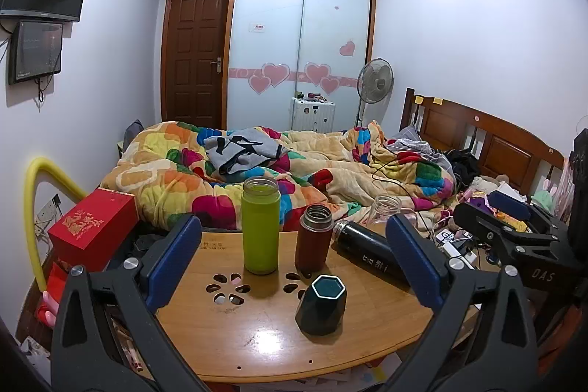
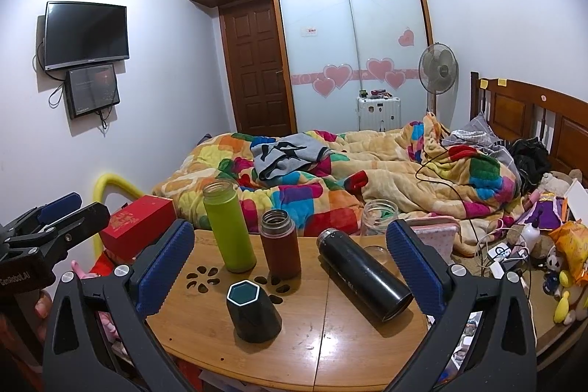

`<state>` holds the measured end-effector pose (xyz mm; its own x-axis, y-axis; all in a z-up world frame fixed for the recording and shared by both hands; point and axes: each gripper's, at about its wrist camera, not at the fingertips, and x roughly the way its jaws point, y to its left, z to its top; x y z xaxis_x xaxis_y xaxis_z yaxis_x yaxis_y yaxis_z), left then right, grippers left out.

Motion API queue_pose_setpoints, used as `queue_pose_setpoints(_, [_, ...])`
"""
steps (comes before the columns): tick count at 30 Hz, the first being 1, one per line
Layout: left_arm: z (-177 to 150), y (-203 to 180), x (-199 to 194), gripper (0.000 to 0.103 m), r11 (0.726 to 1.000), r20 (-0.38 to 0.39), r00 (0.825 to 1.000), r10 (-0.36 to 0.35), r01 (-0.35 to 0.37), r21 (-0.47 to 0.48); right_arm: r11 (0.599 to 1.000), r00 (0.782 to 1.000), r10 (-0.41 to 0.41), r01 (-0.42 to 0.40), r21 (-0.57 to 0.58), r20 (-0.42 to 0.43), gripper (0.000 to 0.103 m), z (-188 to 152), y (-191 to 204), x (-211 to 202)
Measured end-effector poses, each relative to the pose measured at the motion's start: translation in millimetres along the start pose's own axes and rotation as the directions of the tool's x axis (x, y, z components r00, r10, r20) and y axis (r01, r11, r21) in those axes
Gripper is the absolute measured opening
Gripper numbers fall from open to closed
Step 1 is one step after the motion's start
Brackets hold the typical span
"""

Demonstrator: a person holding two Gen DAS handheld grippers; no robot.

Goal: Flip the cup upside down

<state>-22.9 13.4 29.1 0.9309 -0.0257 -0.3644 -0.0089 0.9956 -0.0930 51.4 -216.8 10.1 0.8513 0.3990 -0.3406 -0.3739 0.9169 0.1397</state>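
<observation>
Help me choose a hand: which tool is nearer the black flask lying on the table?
Right. The right tool frames the black flask between its open fingers; the left tool sits well off to the flask's left.

Black plastic left claw [image 1: 294, 259] and right claw [image 2: 290, 267] (silver screws), ribbed blue pads [image 2: 167, 267].

"DAS" is printed white on the right tongs [image 1: 511, 208], at 3 o'clock in the left view; "GenRobot.AI" on the left tongs [image 2: 55, 212], at 9 o'clock in the right view.
</observation>
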Motion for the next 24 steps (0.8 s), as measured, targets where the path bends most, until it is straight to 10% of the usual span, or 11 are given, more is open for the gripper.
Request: queue_pose_setpoints(24, [0.7,-0.9,-1.0,0.102,1.000,0.002,1.000,-0.012,0.012,-0.008,1.000,1.000,0.000,0.000,-0.003,0.014,0.103,2.2,4.3,-2.9])
